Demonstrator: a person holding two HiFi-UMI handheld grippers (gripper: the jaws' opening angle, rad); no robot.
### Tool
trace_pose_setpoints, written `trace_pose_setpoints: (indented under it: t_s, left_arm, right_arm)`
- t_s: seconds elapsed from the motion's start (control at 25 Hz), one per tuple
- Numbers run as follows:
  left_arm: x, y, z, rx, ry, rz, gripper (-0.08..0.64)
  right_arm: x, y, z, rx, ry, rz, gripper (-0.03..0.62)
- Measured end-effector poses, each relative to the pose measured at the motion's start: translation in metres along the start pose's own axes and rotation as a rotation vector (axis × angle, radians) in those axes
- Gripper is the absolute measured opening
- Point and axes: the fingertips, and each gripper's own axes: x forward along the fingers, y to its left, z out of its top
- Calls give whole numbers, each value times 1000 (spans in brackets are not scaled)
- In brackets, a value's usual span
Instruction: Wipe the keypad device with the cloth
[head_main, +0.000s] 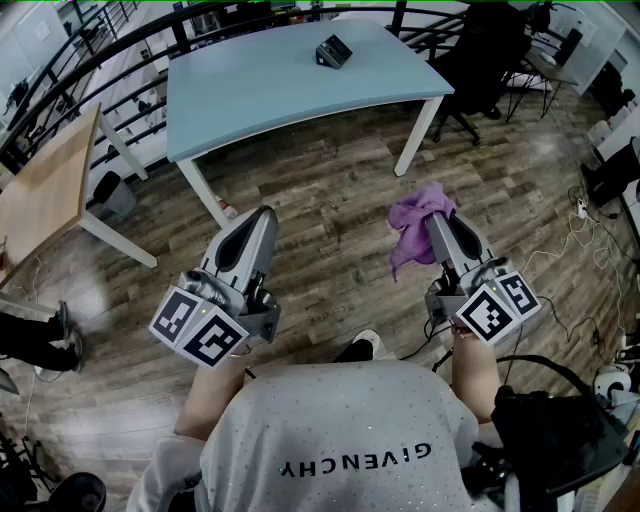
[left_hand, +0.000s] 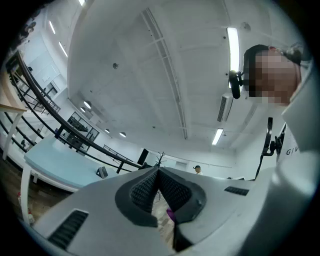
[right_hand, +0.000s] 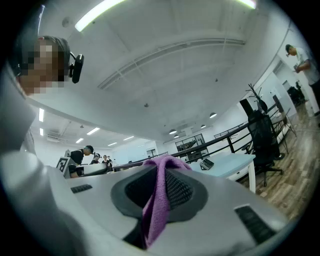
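Observation:
The keypad device (head_main: 333, 51) is a small dark wedge on the far part of the light blue table (head_main: 260, 100). It also shows small and far off in the left gripper view (left_hand: 102, 172) and the right gripper view (right_hand: 206, 163). My right gripper (head_main: 438, 220) points up toward the table, shut on a purple cloth (head_main: 416, 222) that bunches over its tip and hangs between the jaws (right_hand: 159, 197). My left gripper (head_main: 264, 214) is held beside it, shut with nothing in it (left_hand: 158, 173). Both are well short of the table, over the wooden floor.
A wooden table (head_main: 45, 195) stands at the left and a black office chair (head_main: 488, 60) at the blue table's right end. A black railing (head_main: 90, 60) runs behind. Cables (head_main: 585, 250) lie on the floor at the right, and a black bag (head_main: 550, 430) sits lower right. Someone's shoes (head_main: 62, 335) show at the left edge.

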Motion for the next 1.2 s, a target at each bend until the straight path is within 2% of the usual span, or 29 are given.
trace_pose_setpoints:
  t_s: [0.36, 0.52, 0.68, 0.84, 0.92, 1.0, 1.08, 1.2]
  left_arm:
    - [-3, -7, -10, -26, 15, -32, 0]
    - [19, -7, -19, -10, 32, -43, 0]
    - [57, -6, -16, 15, -5, -24, 0]
    - [117, -12, -16, 43, -44, -1, 0]
    - [147, -7, -17, 44, -91, 39, 0]
    - [171, 2, -21, 16, -150, 92, 0]
    - [192, 7, -34, -27, -176, 122, 0]
    - [226, 5, -63, -64, -115, 128, 0]
  right_arm:
    - [-15, -4, 4, -23, -4, -47, 48]
    - [-16, -31, 13, 28, -44, -52, 48]
    - [-3, -71, 40, 116, -135, 7, 49]
    - [13, -117, 72, 67, -158, 58, 49]
    - [17, -149, 83, 24, -145, 65, 49]
    - [20, -187, 90, 19, -124, 66, 49]
    - [21, -222, 95, 58, -115, 85, 49]
    - [22, -262, 92, 113, -102, 111, 49]
